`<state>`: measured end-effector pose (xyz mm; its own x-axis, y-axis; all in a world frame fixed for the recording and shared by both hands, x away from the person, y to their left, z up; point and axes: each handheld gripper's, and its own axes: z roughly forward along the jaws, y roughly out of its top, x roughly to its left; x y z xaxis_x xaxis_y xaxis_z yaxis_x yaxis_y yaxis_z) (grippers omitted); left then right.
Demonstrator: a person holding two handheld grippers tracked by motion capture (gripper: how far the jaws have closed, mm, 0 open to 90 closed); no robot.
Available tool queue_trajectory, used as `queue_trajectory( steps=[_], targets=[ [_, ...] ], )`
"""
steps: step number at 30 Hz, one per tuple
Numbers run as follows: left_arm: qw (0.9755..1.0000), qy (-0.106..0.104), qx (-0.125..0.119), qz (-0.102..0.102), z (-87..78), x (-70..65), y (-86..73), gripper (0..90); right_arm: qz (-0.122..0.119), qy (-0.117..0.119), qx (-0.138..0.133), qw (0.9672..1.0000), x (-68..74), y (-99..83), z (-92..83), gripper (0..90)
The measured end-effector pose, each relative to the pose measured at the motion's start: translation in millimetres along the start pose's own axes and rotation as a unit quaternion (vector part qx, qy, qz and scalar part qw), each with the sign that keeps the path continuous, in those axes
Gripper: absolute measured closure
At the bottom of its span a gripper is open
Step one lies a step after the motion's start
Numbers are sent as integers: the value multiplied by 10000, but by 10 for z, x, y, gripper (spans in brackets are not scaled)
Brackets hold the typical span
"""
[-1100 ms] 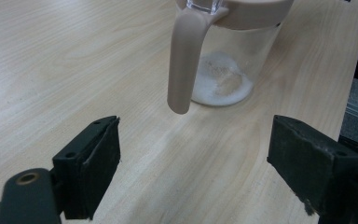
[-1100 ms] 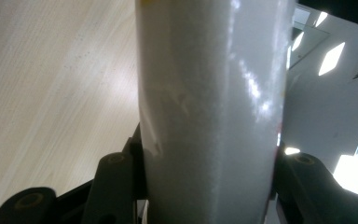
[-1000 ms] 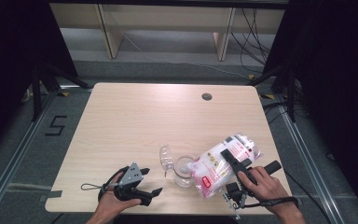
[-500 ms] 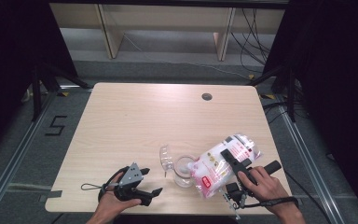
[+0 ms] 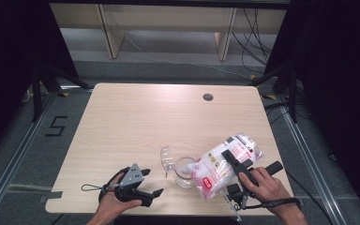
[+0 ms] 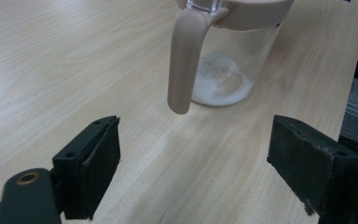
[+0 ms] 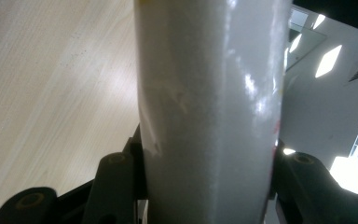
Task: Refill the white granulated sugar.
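Pale wood-grain tabletop [image 5: 136, 122], rounded corners, small dark grommet hole [image 5: 208, 97] near the far edge. Grey carpeted floor [image 5: 37, 154] all around, with a "5" mark [image 5: 56, 126] taped at the left. Beyond the far edge, light wooden shelving legs [image 5: 107, 28] and loose black cables [image 5: 255, 33]; dark curtains at both sides.

Near the middle of the near edge, a clear jug [image 5: 183, 171] with a beige handle [image 6: 182, 60] and beige rim, upright on the tabletop, a little white powder in its bottom. Clear flip lid [image 5: 167, 159] raised at the jug's left.

Right tool [image 5: 238, 174] at the near right, clamped on a plastic bag [image 5: 222, 164] of white powder with red print; both black jaws pressed against the bag's sides in the right tool's own view [image 7: 209, 116]. Bag tilted, lower end over the jug's mouth, upper end up and to the right.

Left tool [image 5: 147, 187] at the near left, jaws spread wide with nothing between them, pointed toward the jug. Seen along those jaws, handle just beyond the tips, apart from both.
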<state>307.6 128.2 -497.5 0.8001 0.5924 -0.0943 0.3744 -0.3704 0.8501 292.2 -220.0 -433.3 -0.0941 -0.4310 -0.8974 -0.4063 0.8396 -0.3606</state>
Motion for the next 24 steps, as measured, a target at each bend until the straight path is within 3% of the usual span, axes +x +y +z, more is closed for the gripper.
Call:
queue_trajectory(
  steps=[24],
  targets=[
    [10000, -21, -13, 11, 5, 6, -1, 165, -14, -41, 29, 10000, -13, 5, -15, 559]
  ],
)
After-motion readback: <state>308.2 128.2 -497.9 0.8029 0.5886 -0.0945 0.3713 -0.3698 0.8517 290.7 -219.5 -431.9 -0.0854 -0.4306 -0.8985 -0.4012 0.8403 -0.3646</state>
